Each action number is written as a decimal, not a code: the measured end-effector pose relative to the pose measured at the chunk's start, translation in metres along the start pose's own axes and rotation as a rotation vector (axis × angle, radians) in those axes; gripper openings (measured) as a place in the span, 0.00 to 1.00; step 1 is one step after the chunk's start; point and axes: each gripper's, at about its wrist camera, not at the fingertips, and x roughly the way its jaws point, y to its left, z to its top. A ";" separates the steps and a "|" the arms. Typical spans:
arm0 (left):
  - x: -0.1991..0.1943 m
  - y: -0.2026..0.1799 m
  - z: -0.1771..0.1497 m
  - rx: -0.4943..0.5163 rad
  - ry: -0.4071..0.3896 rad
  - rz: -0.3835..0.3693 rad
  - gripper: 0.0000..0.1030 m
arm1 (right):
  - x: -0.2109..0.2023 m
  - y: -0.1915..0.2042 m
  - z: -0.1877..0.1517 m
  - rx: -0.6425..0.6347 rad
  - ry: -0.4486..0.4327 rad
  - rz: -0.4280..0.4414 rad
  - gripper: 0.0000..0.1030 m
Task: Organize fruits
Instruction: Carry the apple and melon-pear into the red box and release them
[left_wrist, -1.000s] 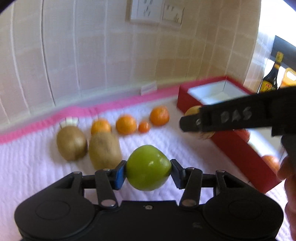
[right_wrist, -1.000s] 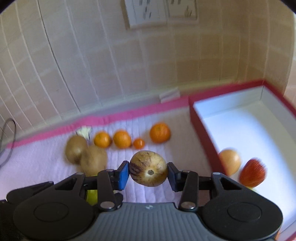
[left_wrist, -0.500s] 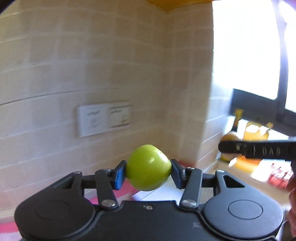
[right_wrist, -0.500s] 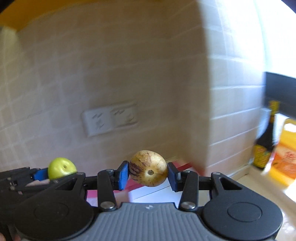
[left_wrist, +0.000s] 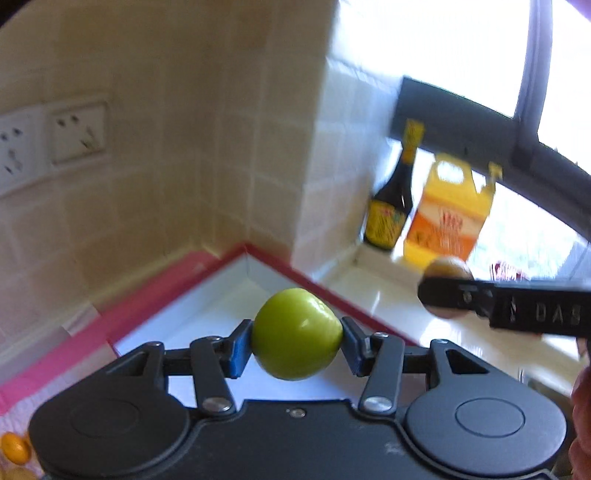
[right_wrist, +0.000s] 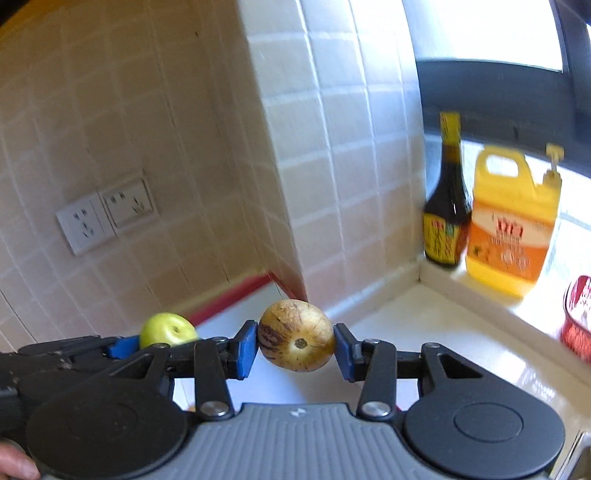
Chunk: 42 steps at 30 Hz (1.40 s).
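Green apple: left gripper fingers are pinching it above the red box. Striped tan fruit: right gripper fingers are pinching it, beside the apple. Dark bottle and yellow jug are standing beyond.

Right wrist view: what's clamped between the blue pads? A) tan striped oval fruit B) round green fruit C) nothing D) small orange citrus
A: the right gripper is shut on the tan oval fruit with purple streaks; the round green fruit sits off to the side in the left gripper.
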 end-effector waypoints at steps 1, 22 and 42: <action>0.004 -0.003 -0.004 0.007 0.016 -0.004 0.58 | 0.005 -0.003 -0.003 0.004 0.013 -0.002 0.45; -0.006 0.012 -0.033 -0.075 0.126 -0.027 0.80 | 0.023 -0.007 -0.026 0.018 0.160 0.001 0.67; -0.274 0.168 -0.023 -0.204 -0.238 0.422 0.80 | -0.048 0.157 0.001 -0.171 -0.019 0.217 0.77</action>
